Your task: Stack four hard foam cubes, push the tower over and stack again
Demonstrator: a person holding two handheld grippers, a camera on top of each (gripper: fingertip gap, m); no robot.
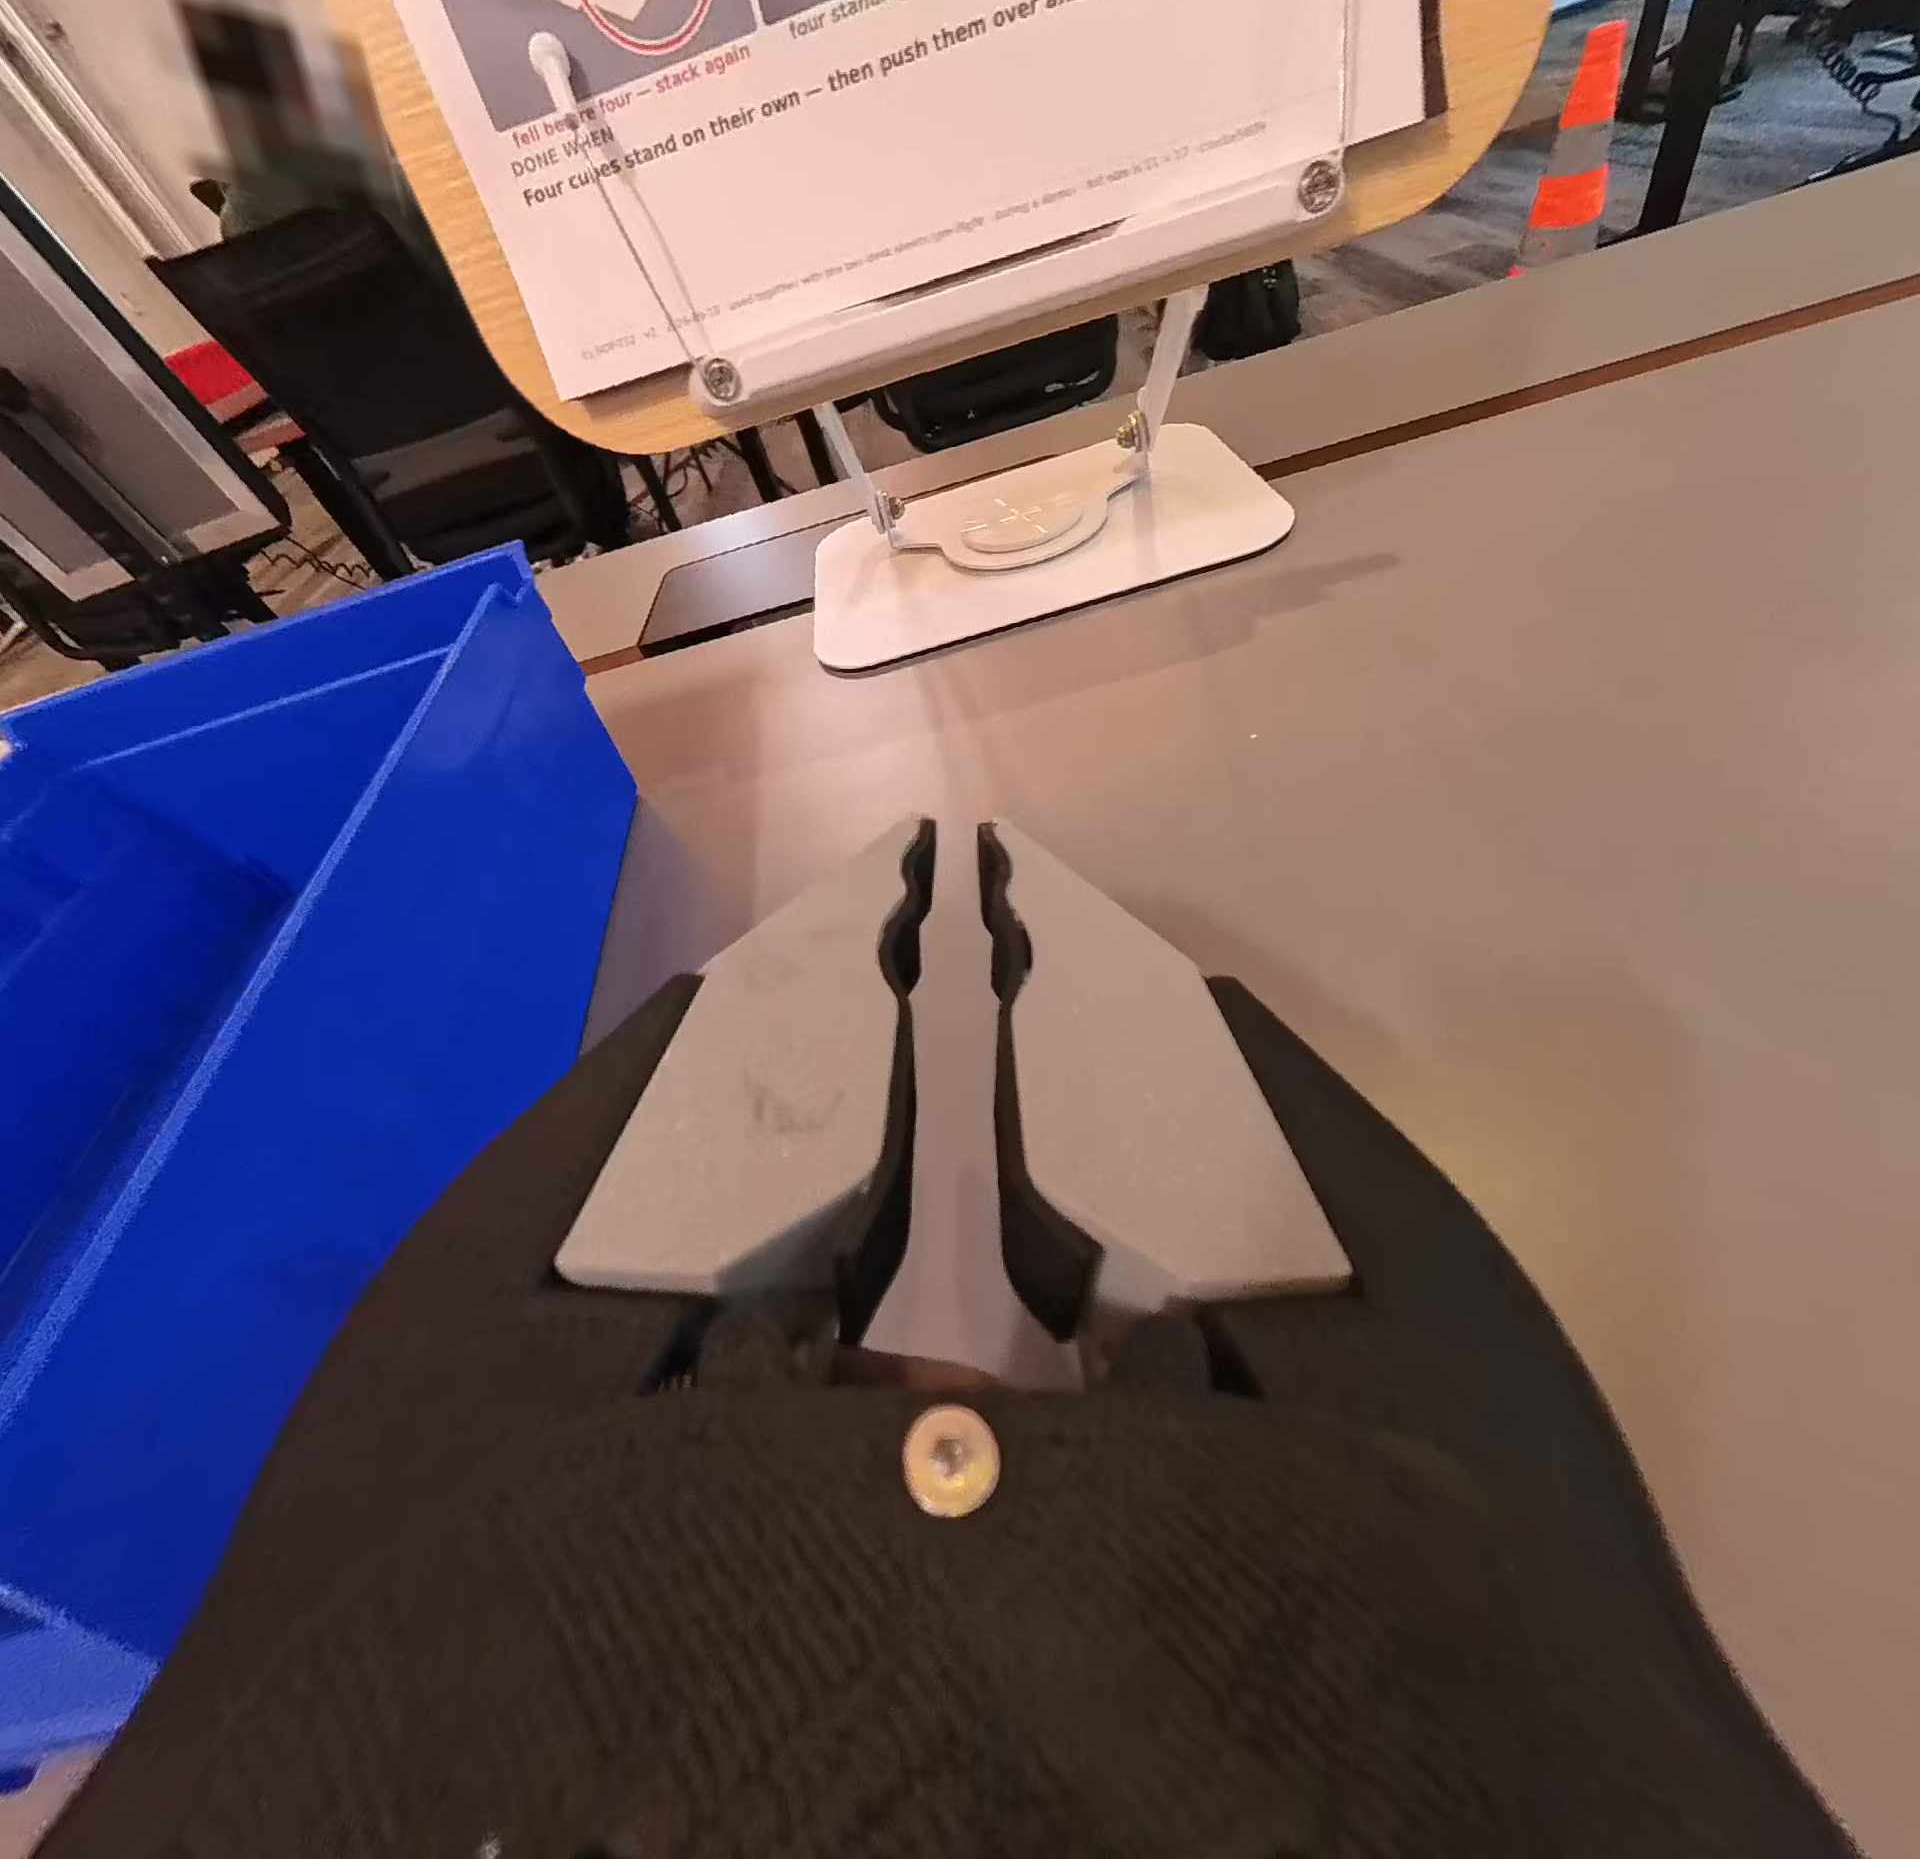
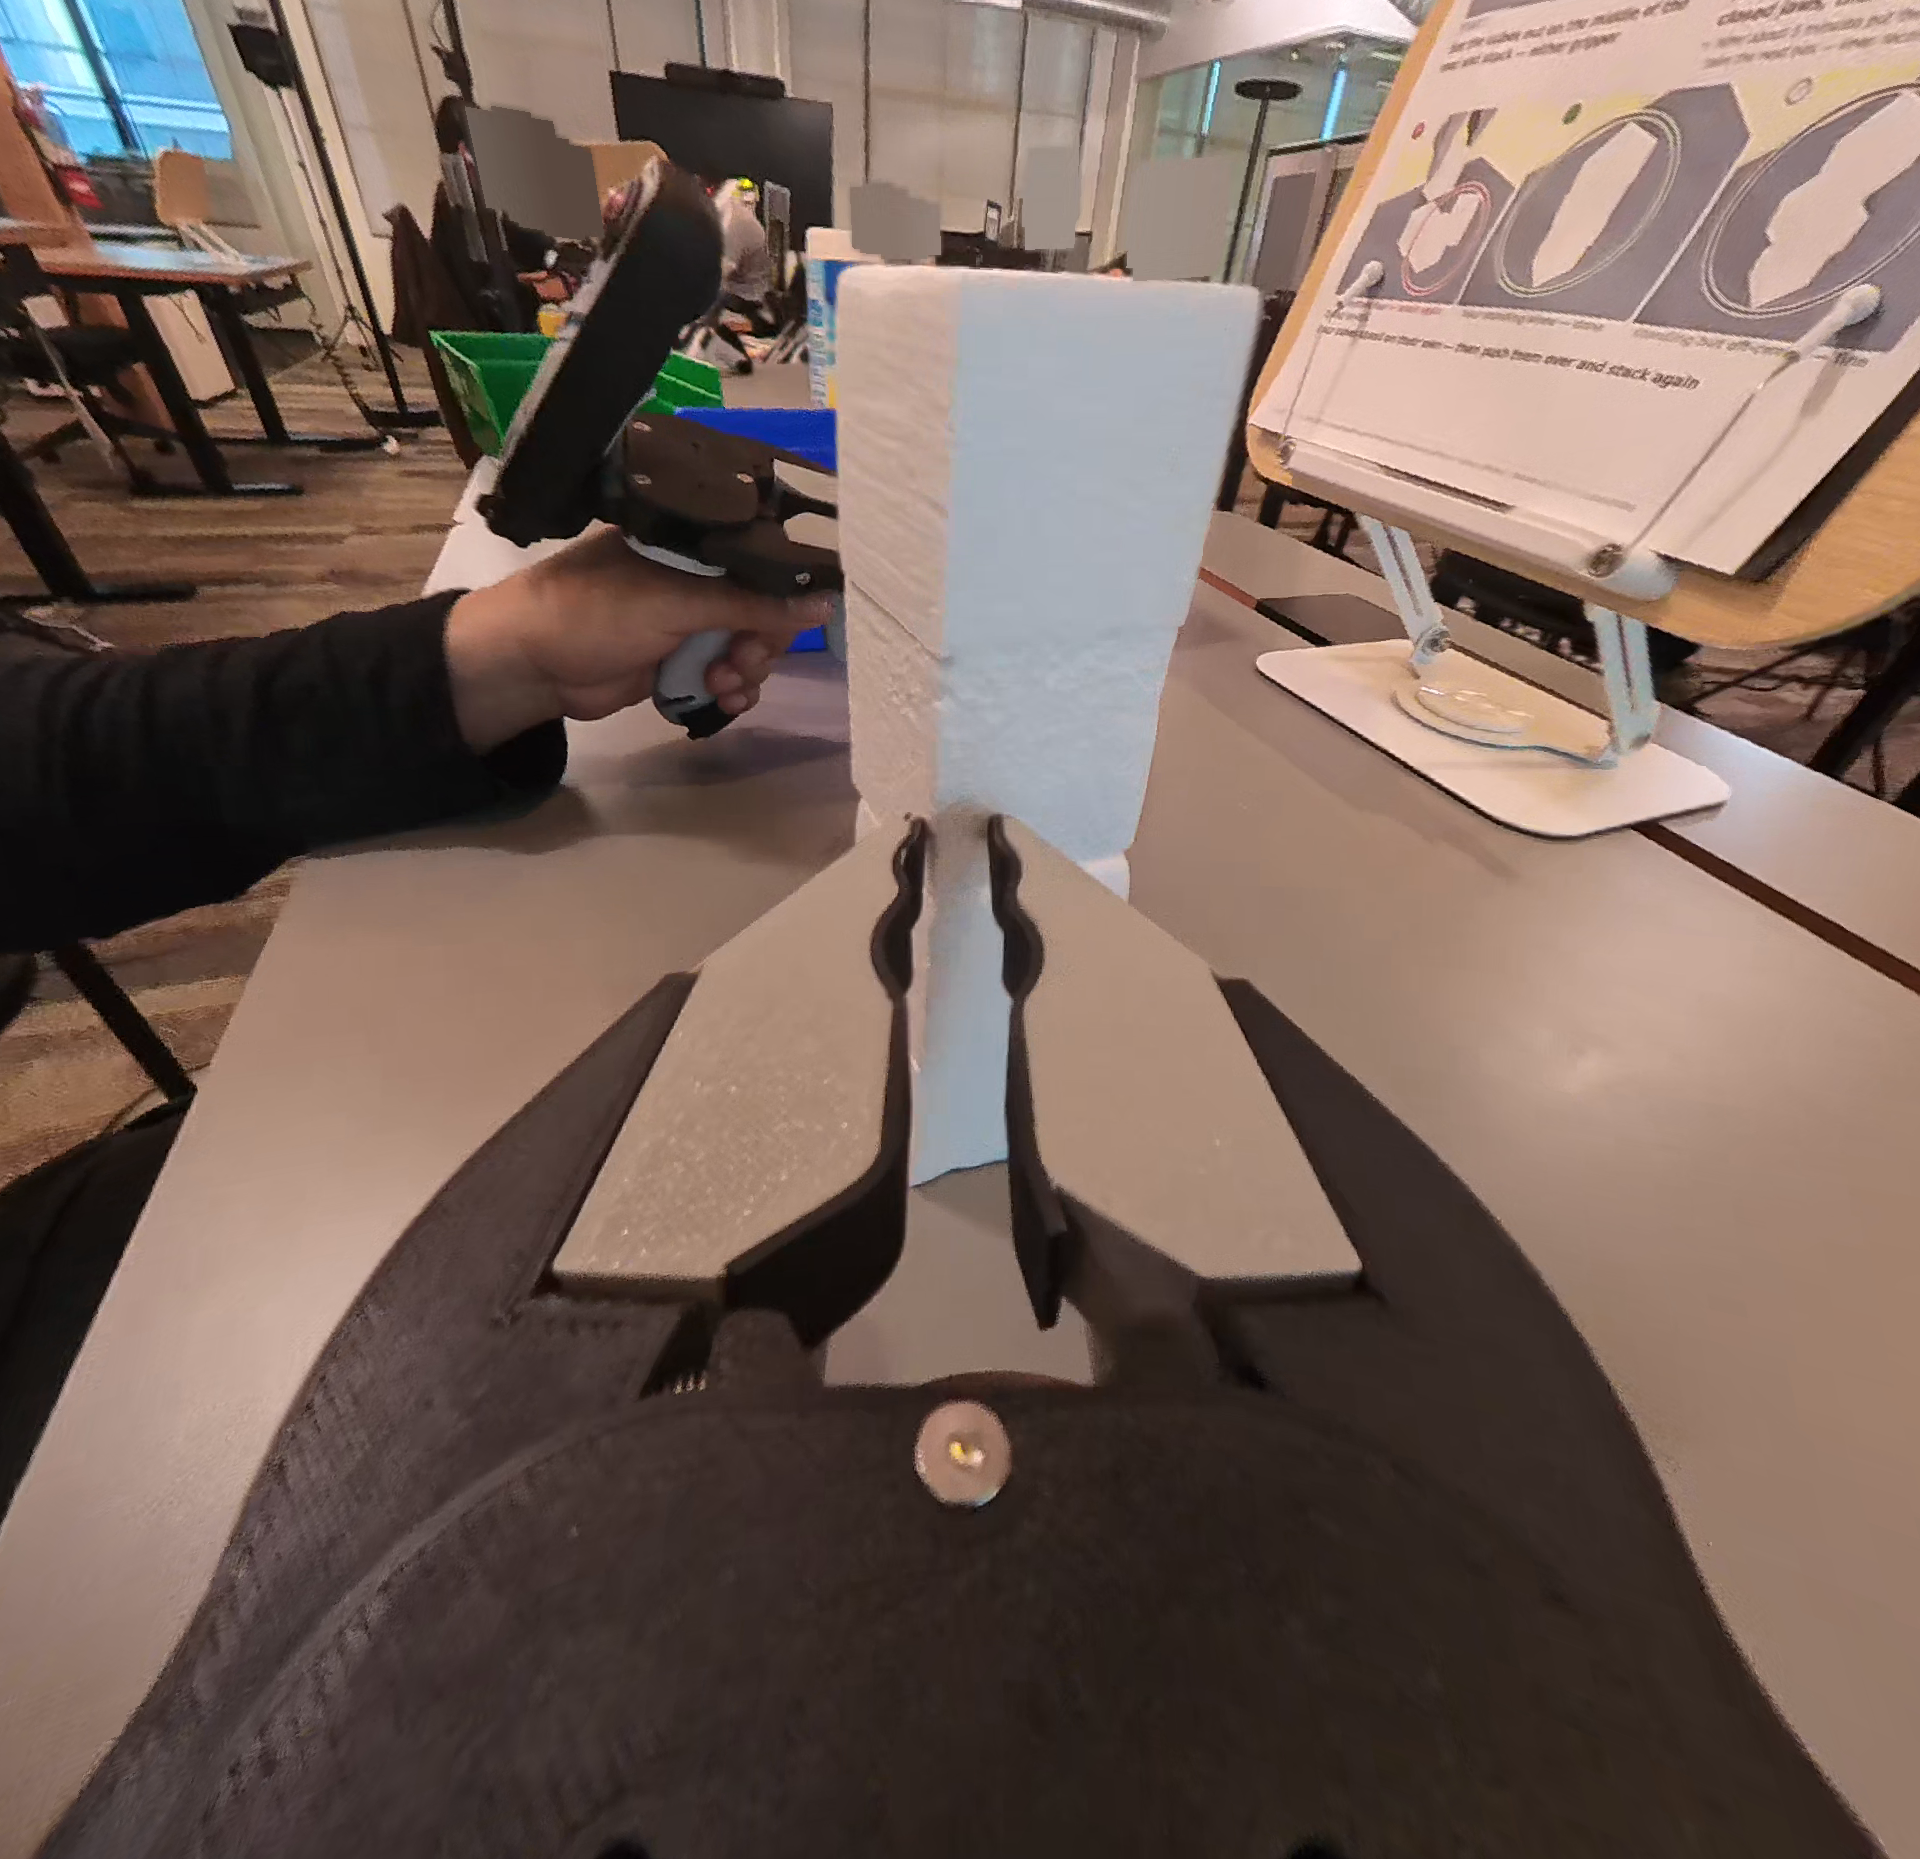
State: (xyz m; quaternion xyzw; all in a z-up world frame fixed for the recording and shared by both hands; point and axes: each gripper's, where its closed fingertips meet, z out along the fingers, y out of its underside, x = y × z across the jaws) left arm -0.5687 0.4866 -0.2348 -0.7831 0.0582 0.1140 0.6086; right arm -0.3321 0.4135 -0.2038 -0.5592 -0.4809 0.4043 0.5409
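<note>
White foam cubes [image 2: 1039, 562] stand stacked upright; right tongs [image 2: 954, 833] and left tongs [image 1: 956, 833] nearly clenched, empty.

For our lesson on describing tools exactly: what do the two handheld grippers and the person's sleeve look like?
Each gripper, left gripper and right gripper, has a ribbed black body with one silver screw and two flat grey wedge fingers lined with wavy black pads. Seen from the right wrist view, the left one also carries a black slab-like top and a light grey handle. The sleeve is black and long. No cables show.
</note>
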